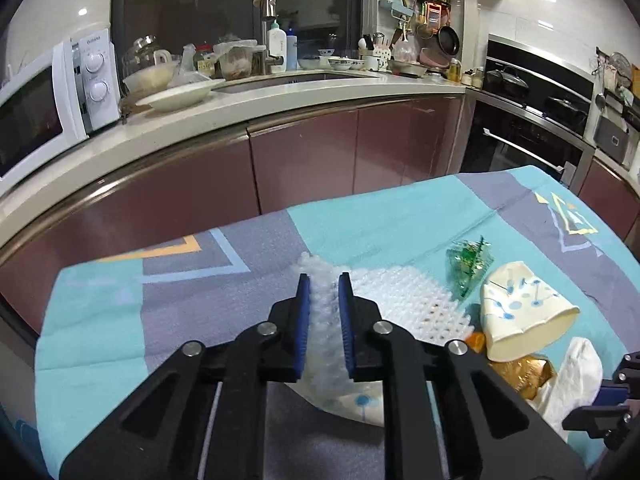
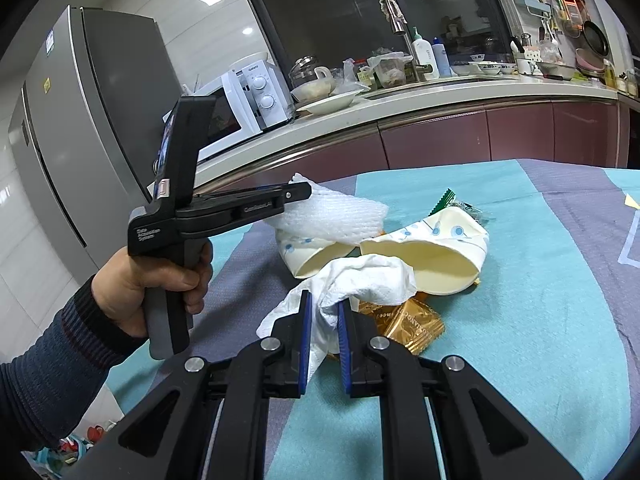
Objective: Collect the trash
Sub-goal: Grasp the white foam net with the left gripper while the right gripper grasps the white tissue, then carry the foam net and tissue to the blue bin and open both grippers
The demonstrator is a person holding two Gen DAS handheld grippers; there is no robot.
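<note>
Left gripper (image 1: 324, 280) is clenched on the white foam net sleeve (image 1: 400, 300). The sleeve's near end runs straight back between the jaws along the gripper's own line, and the rest fans out to the right over the table (image 1: 380, 220). From the right wrist view the sleeve (image 2: 332, 212) sticks out past the left gripper (image 2: 298, 192), draped over the paper cup (image 2: 316, 256) lying on its side beneath it. So the piece is already in the grip, and prob. only needs lifting clear of the cup.

Right gripper (image 2: 324, 300) is clenched on the white tissue (image 2: 360, 280), which bunches up ahead of the jaws, on top of the gold wrapper (image 2: 412, 328).

Rest of the trash sits to the right of the left gripper: second paper cup (image 1: 520, 312), on its side w/ mouth facing the camera, and a green wrapper (image 1: 470, 264) just behind it. Both lie nearer the right gripper. No bin shows in either view.
</note>
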